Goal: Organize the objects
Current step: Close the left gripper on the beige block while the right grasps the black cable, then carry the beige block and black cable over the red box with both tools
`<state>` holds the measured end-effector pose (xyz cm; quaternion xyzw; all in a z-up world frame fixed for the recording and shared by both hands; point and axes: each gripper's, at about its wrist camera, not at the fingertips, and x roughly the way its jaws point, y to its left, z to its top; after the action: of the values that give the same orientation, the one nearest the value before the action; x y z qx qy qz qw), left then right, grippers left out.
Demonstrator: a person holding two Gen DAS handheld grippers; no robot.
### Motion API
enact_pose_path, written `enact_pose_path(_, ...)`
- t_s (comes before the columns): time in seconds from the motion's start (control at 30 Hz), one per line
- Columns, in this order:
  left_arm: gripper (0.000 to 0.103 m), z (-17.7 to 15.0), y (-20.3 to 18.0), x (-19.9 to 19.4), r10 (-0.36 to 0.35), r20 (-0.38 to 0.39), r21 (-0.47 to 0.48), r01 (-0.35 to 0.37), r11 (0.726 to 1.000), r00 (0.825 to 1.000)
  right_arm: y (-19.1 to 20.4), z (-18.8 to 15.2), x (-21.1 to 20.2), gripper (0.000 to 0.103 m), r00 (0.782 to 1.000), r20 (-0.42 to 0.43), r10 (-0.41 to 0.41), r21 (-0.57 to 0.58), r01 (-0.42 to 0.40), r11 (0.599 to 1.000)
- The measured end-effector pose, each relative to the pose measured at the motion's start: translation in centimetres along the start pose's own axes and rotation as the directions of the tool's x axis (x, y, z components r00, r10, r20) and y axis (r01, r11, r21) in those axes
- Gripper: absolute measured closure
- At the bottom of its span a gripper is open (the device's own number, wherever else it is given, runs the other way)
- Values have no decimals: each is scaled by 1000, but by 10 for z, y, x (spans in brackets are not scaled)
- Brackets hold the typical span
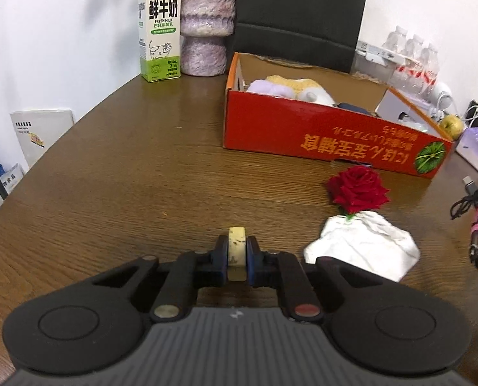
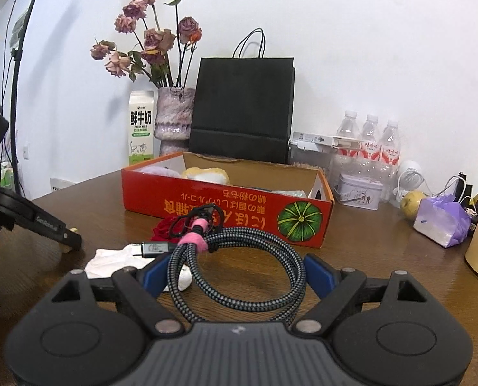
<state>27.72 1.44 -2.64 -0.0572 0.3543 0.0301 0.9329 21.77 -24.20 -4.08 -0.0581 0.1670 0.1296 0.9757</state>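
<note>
Pinching a pale eraser (image 1: 237, 251), the left tool (image 1: 237, 257) hovers beside the rose (image 1: 356, 189).

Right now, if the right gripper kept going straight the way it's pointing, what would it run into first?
Most likely the red cardboard box. The right gripper holds a coiled braided cable, and the box's near wall stands directly ahead across bare table. Depth is hard to judge here.

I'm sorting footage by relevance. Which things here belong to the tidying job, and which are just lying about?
Job: red box, pale eraser, coiled cable, red rose.
Lying about: milk carton, vase, black bag, water bottles.
</note>
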Motion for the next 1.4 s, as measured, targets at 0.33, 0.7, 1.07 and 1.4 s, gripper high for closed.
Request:
enact_pose_path(0.33,91,-5,-13,-41,-32,98,28,30,999,995,4,5,-18,17,998,55,-9,35,7,999)
enact_pose_path(0.7,91,16,-37,-78,-67,213,50,58,997,975,7,37,-19,17,992,123,-28,57,21,998)
enact_pose_path(1.07,91,53,-57,-89,-91,318,45,81,996,944,3,76,8,17,984,168,-63,77,50,996)
enact_pose_path(1.4,91,85,-65,-70,-106,356,31,102,994,928,0,98,46,17,979,192,-71,96,53,994)
